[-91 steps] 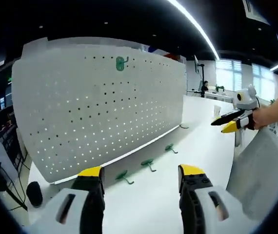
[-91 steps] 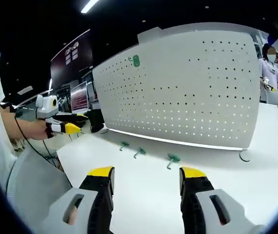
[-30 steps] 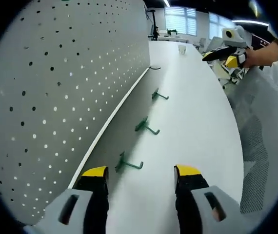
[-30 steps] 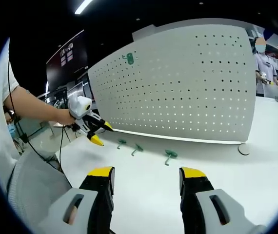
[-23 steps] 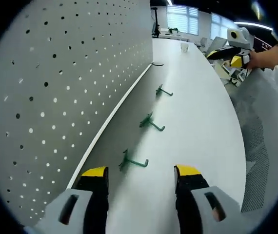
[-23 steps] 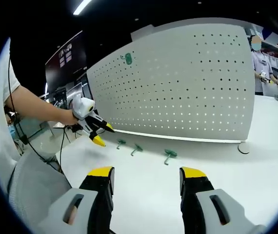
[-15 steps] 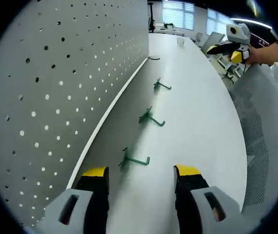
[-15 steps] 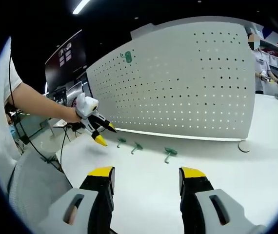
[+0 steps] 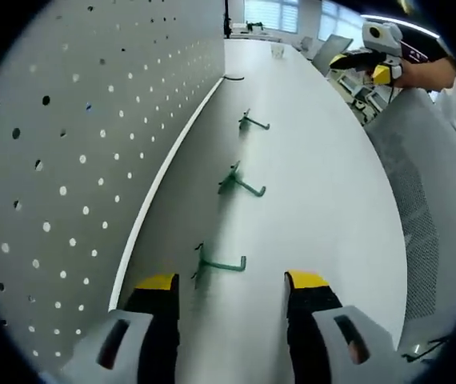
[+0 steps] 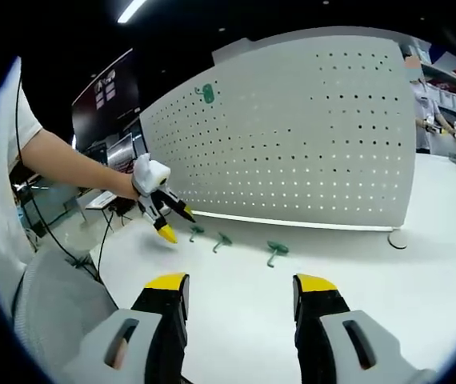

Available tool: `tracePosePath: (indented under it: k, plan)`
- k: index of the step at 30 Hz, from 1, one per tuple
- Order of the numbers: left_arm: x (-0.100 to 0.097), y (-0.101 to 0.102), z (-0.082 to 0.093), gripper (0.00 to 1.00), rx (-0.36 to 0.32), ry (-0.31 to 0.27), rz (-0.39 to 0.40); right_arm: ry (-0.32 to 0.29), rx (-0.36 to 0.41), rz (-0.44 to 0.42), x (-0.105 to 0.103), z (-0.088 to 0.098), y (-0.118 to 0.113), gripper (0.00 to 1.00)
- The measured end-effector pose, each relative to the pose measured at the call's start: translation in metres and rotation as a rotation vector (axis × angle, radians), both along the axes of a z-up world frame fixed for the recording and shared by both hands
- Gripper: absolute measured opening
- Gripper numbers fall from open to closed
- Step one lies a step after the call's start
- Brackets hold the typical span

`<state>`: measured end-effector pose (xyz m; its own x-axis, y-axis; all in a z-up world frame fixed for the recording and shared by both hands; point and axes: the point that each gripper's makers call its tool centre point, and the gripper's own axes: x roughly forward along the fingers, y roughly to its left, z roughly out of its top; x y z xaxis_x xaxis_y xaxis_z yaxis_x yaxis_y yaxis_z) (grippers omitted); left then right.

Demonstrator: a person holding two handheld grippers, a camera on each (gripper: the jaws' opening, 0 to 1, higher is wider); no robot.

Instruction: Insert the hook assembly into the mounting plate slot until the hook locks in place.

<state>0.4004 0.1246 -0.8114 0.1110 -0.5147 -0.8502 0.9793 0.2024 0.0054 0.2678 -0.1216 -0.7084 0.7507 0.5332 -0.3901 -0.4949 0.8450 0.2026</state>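
The white pegboard (image 9: 68, 152) (image 10: 292, 136) stands upright on the white table (image 9: 324, 200). One green hook (image 10: 207, 94) hangs high on it at the left. Three green hooks lie on the table along the board's foot: the nearest (image 9: 220, 264) (image 10: 195, 232), the middle (image 9: 240, 184) (image 10: 222, 240) and the far one (image 9: 252, 122) (image 10: 276, 250). My left gripper (image 9: 232, 282) (image 10: 177, 225) is open, low over the table, with the nearest hook just ahead of its jaws. My right gripper (image 10: 240, 284) (image 9: 372, 64) is open and held back from the hooks, with nothing in it.
A grey mesh chair back (image 10: 52, 304) (image 9: 436, 184) sits by the table's edge. A round foot (image 10: 396, 238) lies at the board's right end. A small cup (image 9: 277, 50) stands far down the table. People (image 10: 424, 96) stand behind, and monitors (image 10: 112, 144) at the back left.
My left gripper has come down along the board and closer to the nearest hook. My right gripper has hardly moved. Both stay open.
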Motion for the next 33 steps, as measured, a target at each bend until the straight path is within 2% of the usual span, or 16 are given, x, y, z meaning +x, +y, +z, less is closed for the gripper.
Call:
tracePosePath:
  k: [5,12,16,20,26,29,33]
  plan:
    - [0.003,0.0,-0.006,0.48,0.024,0.006,-0.021,-0.003,0.0,-0.002,0.0,0.001,0.0,0.5]
    - [-0.003,0.0,-0.012,0.47,0.048,0.025,-0.046,-0.009,0.008,-0.011,0.001,0.002,-0.002,0.49]
    - [-0.007,0.001,-0.016,0.46,0.058,0.052,-0.041,-0.008,0.01,-0.007,0.0,0.002,-0.002,0.49]
    - [-0.008,0.002,-0.017,0.45,0.068,0.056,-0.036,-0.007,0.012,-0.009,0.0,0.002,-0.002,0.49]
    - [0.0,0.001,-0.017,0.38,0.067,0.04,-0.019,-0.004,0.015,-0.007,0.0,0.001,-0.002,0.49]
    - [0.002,0.002,-0.018,0.35,0.075,0.011,-0.032,-0.005,0.014,-0.008,0.0,0.002,-0.002,0.48]
    - [0.005,0.002,-0.017,0.29,0.067,0.013,-0.003,-0.007,0.015,-0.007,0.0,0.003,-0.002,0.47]
